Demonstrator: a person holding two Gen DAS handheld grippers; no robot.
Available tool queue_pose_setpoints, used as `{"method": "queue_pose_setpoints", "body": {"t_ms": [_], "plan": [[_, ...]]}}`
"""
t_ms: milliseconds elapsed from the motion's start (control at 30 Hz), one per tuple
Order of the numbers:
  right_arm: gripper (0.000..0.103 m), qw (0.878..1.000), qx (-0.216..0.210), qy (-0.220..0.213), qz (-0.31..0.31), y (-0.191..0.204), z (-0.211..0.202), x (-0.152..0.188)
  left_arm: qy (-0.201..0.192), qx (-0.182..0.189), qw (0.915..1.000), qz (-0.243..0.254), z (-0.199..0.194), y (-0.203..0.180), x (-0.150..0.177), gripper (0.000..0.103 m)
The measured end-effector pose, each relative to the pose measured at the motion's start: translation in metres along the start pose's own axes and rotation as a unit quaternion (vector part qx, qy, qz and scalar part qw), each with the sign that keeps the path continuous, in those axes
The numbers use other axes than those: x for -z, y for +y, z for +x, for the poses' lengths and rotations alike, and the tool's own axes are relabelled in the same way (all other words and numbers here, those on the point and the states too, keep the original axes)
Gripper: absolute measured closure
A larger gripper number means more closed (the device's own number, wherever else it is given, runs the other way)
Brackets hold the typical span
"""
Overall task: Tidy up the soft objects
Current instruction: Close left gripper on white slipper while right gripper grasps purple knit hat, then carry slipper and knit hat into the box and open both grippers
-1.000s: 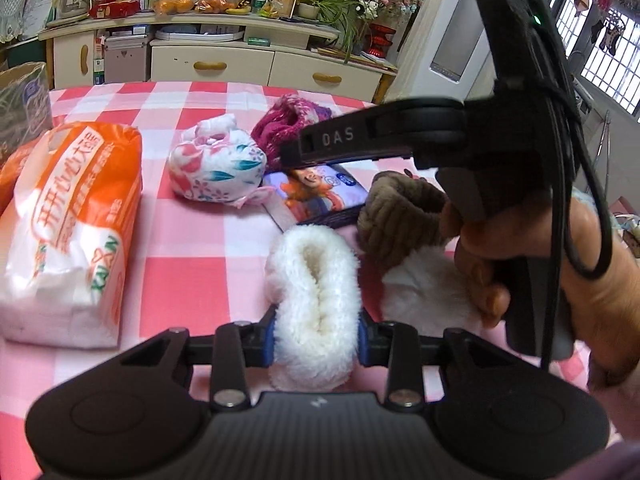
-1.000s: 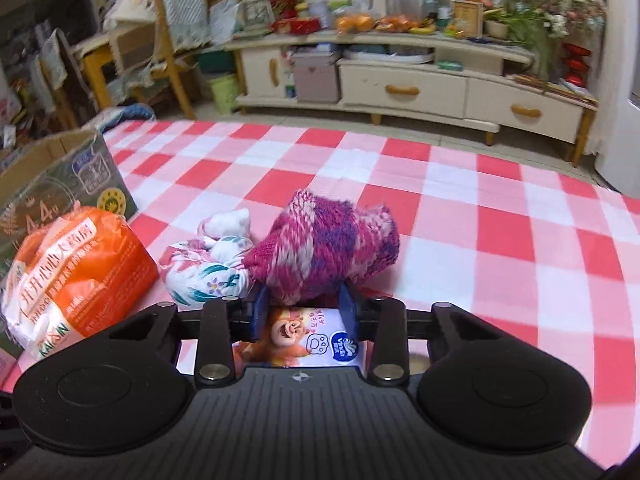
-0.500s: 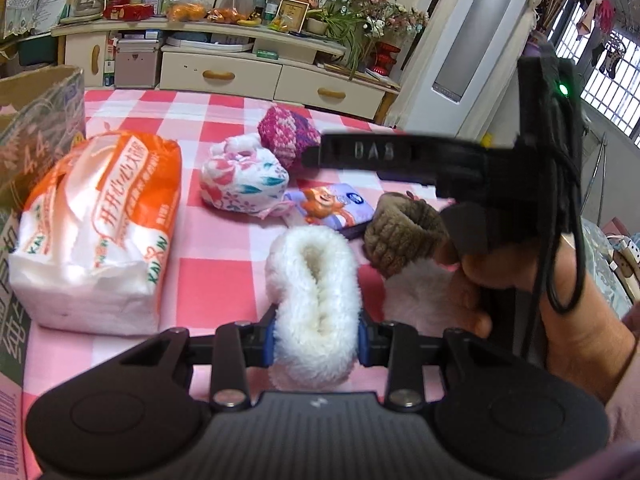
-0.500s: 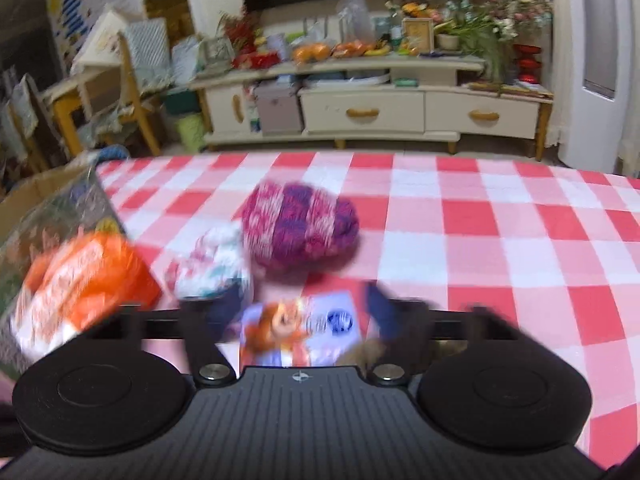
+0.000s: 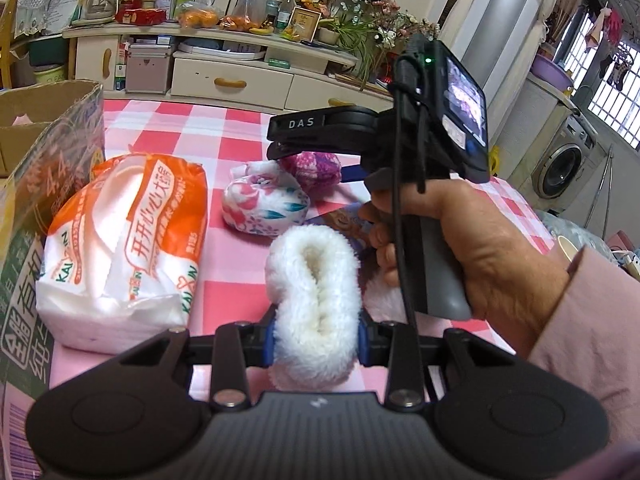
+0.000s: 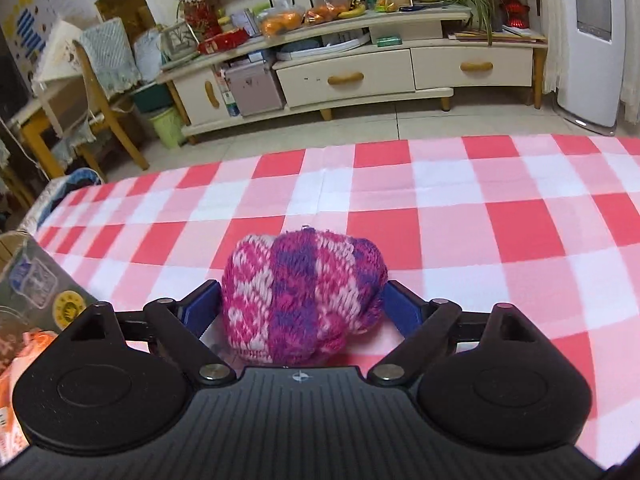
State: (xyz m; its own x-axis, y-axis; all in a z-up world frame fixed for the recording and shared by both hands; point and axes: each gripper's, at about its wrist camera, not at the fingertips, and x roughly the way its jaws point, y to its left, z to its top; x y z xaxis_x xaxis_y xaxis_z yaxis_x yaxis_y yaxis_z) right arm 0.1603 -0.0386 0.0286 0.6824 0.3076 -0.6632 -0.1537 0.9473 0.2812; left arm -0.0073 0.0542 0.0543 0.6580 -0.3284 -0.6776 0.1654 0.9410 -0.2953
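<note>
My left gripper [image 5: 316,338] is shut on a white fluffy roll [image 5: 314,292] and holds it above the checked tablecloth [image 5: 236,296]. My right gripper [image 6: 302,306] is open, with its blue pads on either side of a pink and purple knitted ball [image 6: 304,300]; the ball also shows in the left wrist view [image 5: 314,170], under the right gripper's body. A floral cloth bundle [image 5: 264,204] lies beside it. An orange and white soft pack [image 5: 124,248] lies at the left.
A cardboard box [image 5: 36,184] stands at the left table edge, also seen in the right wrist view [image 6: 32,280]. A cartoon tissue pack [image 5: 346,220] lies behind the white roll. A cabinet [image 6: 360,72] stands beyond the table.
The right gripper has opened wide and moved forward around the knitted ball. The left gripper has drawn back and left with the white roll; the box has come into view.
</note>
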Motion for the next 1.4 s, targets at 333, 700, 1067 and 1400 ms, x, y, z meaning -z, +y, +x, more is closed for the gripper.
{"method": "queue_pose_setpoints", "body": {"t_ms": [333, 700, 1067, 1400], "plan": [[0.044, 0.999, 0.013, -0.031, -0.004, -0.001, -0.018, 0.007, -0.014, 0.004, 0.9999, 0.001, -0.008, 0.0, 0.0, 0.069], [0.05, 0.996, 0.012, -0.091, 0.011, -0.009, -0.077, 0.022, -0.036, 0.012, 0.9993, -0.001, -0.019, 0.001, -0.005, 0.069], [0.05, 0.994, -0.014, -0.104, 0.034, -0.006, -0.134, 0.048, -0.062, 0.013, 0.998, -0.002, -0.031, 0.005, -0.009, 0.069], [0.05, 0.991, -0.054, -0.123, 0.019, 0.031, -0.163, 0.043, -0.113, 0.003, 0.9931, -0.033, -0.064, 0.033, -0.023, 0.069]]}}
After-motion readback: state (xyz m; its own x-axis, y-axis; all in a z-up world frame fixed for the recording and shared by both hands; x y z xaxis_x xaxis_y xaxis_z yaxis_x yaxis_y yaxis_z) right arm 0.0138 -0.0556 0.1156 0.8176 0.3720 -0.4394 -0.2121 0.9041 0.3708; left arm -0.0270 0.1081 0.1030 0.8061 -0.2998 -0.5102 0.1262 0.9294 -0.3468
